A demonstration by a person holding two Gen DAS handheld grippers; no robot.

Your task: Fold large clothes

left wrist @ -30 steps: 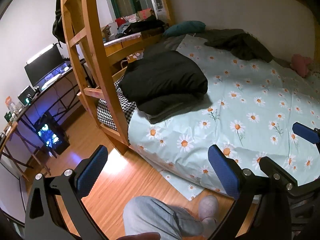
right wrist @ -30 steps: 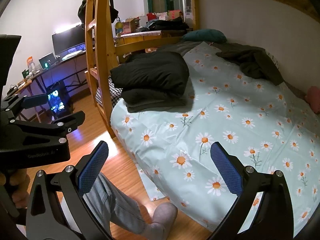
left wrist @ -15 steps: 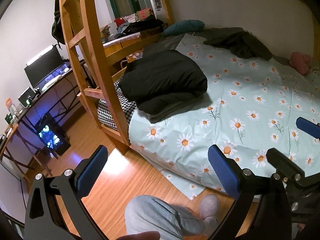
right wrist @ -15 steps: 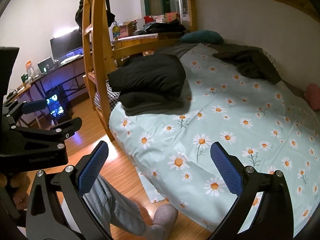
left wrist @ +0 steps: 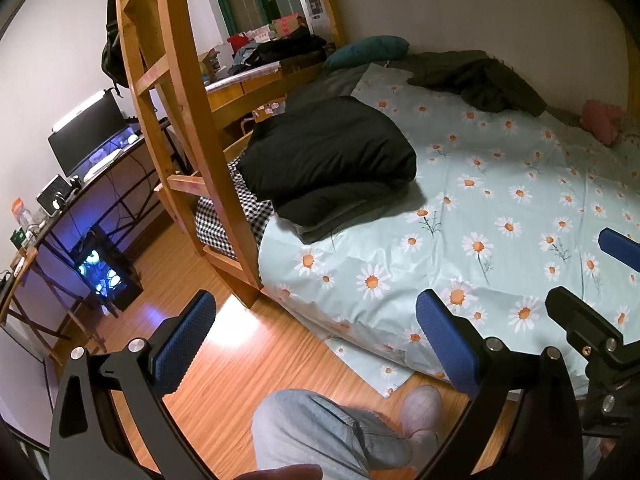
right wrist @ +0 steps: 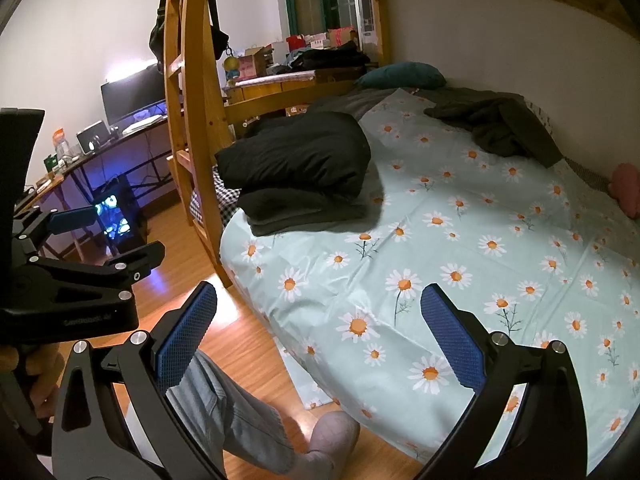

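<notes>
Left wrist view: left gripper (left wrist: 316,334) and right gripper (right wrist: 320,322) both gape empty, well short of the folded black jacket (left wrist: 328,152).

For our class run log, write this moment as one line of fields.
left gripper: open, empty | right gripper: open, empty | folded black jacket: stacked at bed edge | crumpled dark garment: unfolded by wall
</notes>
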